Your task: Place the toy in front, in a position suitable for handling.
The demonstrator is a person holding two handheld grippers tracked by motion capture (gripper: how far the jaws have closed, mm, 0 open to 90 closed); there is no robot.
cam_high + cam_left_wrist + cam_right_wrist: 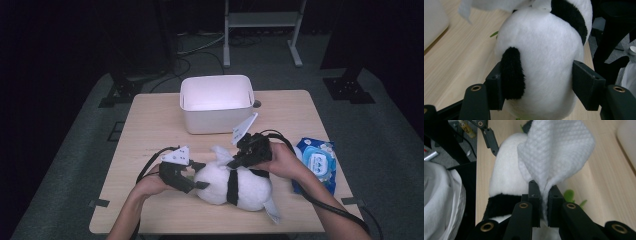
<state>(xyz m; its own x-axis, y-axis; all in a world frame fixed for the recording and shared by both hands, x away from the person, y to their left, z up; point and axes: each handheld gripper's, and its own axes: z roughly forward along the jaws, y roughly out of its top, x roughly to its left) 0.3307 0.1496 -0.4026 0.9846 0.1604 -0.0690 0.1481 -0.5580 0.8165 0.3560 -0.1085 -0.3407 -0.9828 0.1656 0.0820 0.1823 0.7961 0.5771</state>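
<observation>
A white plush toy [246,188] with black bands lies on its side on the wooden table [150,125], near the front. My left gripper [196,176] holds the toy's left end. In the left gripper view the pads press into the round white body [541,50] from both sides, one of them against a black furry patch [512,72]. My right gripper [233,163] hovers over the top of the toy, shut on a white textured wipe [556,150]. The wipe [220,154] drapes from the jaws onto the plush toy [504,177].
A white open bin [216,102] stands at the back middle of the table. A blue pack of wipes [315,161] lies at the right edge, beside the right hand. Something green [570,195] peeks out under the toy. Dark stands and cables surround the table.
</observation>
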